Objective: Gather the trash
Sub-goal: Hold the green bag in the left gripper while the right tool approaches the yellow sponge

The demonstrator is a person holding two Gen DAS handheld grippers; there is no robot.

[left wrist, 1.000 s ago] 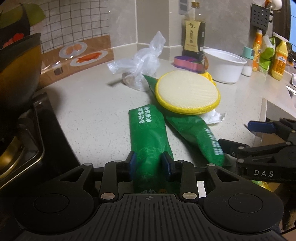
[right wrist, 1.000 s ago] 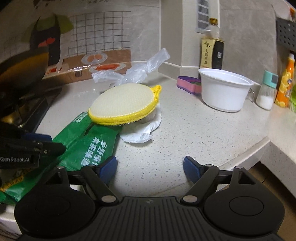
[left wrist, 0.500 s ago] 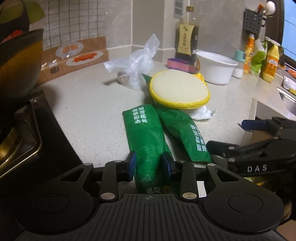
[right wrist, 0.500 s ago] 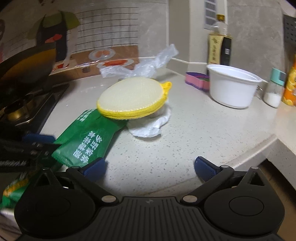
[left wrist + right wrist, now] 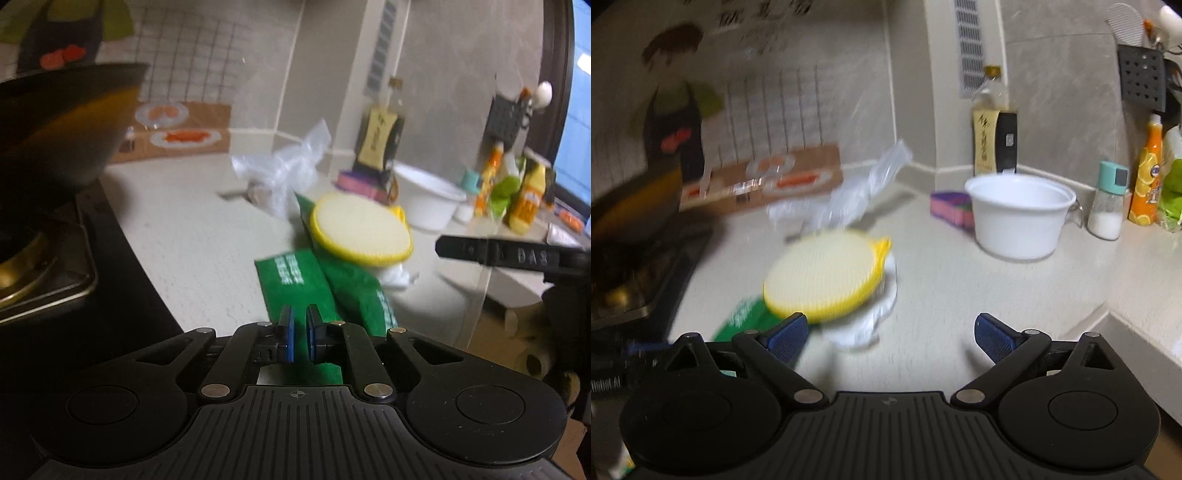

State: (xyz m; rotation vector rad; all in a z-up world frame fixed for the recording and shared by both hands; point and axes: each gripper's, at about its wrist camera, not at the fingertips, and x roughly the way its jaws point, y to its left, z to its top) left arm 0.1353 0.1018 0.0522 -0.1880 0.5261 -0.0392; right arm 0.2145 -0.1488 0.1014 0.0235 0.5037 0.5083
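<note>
My left gripper (image 5: pixel 299 338) is shut on the near end of a green snack wrapper (image 5: pixel 291 280) at the counter's front edge. A second green wrapper (image 5: pixel 354 291) lies beside it, partly under a round yellow sponge pad (image 5: pixel 360 230). A crumpled white tissue (image 5: pixel 395 275) lies under the pad, and a clear plastic bag (image 5: pixel 284 173) sits behind. My right gripper (image 5: pixel 888 338) is open and empty, above the counter in front of the pad (image 5: pixel 823 277) and tissue (image 5: pixel 868 321). The right gripper's finger shows at the right of the left wrist view.
A stove with a dark wok (image 5: pixel 55 122) is at the left. A white bowl (image 5: pixel 1019 218), a pink sponge (image 5: pixel 951 208), an oil bottle (image 5: pixel 993 136), a salt shaker (image 5: pixel 1108 201) and an orange bottle (image 5: pixel 1147 173) stand along the back and right.
My left gripper has closed tight on the green wrapper and pulled it toward the front edge. My right gripper has risen and shifted right, still open. Both views are blurred by motion.
</note>
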